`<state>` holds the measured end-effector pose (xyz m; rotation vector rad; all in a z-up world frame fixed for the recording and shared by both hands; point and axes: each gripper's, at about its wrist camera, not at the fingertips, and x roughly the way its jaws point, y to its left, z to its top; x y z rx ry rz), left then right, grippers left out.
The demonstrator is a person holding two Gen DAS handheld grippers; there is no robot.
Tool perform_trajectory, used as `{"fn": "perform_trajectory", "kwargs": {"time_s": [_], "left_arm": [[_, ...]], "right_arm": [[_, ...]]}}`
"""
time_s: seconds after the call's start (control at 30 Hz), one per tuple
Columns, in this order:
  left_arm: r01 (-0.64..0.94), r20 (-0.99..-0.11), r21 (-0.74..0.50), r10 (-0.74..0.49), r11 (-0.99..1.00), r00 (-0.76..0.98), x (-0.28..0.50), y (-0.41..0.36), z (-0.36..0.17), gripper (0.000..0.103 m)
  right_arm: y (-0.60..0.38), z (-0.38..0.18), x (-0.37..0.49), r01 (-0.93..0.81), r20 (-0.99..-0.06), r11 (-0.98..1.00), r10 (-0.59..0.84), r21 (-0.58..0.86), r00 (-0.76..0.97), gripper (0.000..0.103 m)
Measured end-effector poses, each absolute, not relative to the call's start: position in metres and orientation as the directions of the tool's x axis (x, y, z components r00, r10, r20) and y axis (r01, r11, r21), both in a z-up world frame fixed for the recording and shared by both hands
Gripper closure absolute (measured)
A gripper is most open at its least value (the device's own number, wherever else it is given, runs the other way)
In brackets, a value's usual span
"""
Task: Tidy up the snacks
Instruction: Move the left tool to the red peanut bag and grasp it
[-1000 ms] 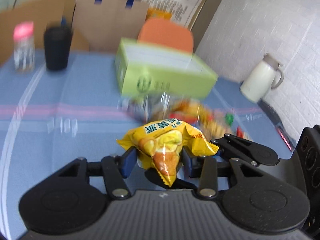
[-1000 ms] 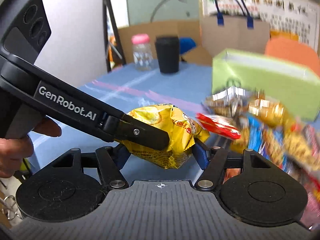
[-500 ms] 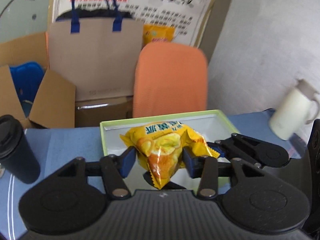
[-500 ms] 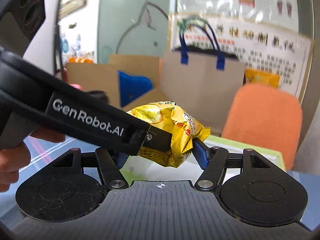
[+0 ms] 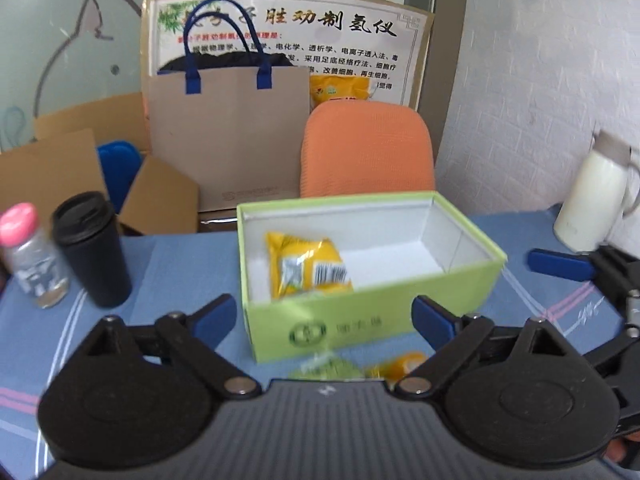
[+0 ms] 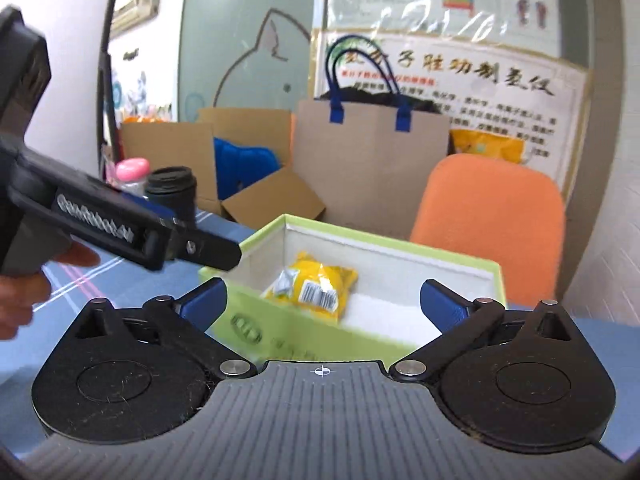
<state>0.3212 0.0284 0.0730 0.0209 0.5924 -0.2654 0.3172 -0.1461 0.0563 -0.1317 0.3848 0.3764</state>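
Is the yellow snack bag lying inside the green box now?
Yes, the yellow snack bag lies on the white floor of the open green box, barcode side up, near its left wall.

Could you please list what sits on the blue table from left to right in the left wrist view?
Pink-capped bottle → black tumbler → green box with a yellow snack packet inside → white jug.
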Motion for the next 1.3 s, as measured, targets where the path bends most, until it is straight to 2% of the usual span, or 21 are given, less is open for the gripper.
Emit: {"fn": "perform_trajectory", "kwargs": {"time_s": [0.43,0.6,0.7,0.8,0.9,1.03,1.1,1.23,1.3], "left_arm": [[0.263,-0.574,-0.147,-0.299,0.953,0.762,0.244,0.01,0.053,0.009],[0.239,-0.615,-0.16,-0.286,0.958,0.735,0.236,0.005,0.042,0.009],[0.199,-0.629,-0.22,-0.295,0.955,0.719,0.214,0.013,0.033,0.008],[0.235,-0.633,-0.325,-0.395,0.916,0.666,0.193,0.012,0.02,0.008],[0.301,-0.658,-0.34,-0.454,0.891,0.601,0.184,-0.005,0.012,0.009],[0.384,-0.636,-0.321,-0.497,0.866,0.59,0.185,-0.034,0.019,0.009],[0.407,-0.614,-0.348,-0.533,0.844,0.582,0.194,-0.047,0.027,0.009],[0.443,-0.57,-0.371,-0.577,0.816,0.585,0.215,-0.069,0.044,0.009],[0.446,-0.571,-0.358,-0.571,0.82,0.59,0.222,-0.079,0.047,0.009]], "right_arm": [[-0.174,0.03,0.174,-0.154,-0.401,0.977,0.083,-0.147,0.912,0.01],[-0.193,0.016,0.14,-0.074,-0.409,0.984,0.003,-0.159,0.912,0.01],[-0.208,-0.001,0.124,-0.061,-0.469,0.992,0.003,-0.107,0.883,0.01],[-0.218,-0.022,0.107,-0.109,-0.545,0.994,0.087,-0.007,0.834,0.01],[-0.222,-0.036,0.101,-0.126,-0.583,0.99,0.141,0.066,0.8,0.01],[-0.226,-0.039,0.104,-0.117,-0.56,0.992,0.119,0.039,0.82,0.012],[-0.239,-0.03,0.112,-0.096,-0.543,0.995,0.098,0.031,0.834,0.011],[-0.268,-0.021,0.139,0.037,-0.514,0.995,0.016,0.093,0.858,0.011],[-0.273,-0.02,0.159,0.052,-0.525,0.988,0.033,0.145,0.85,0.011]]}}
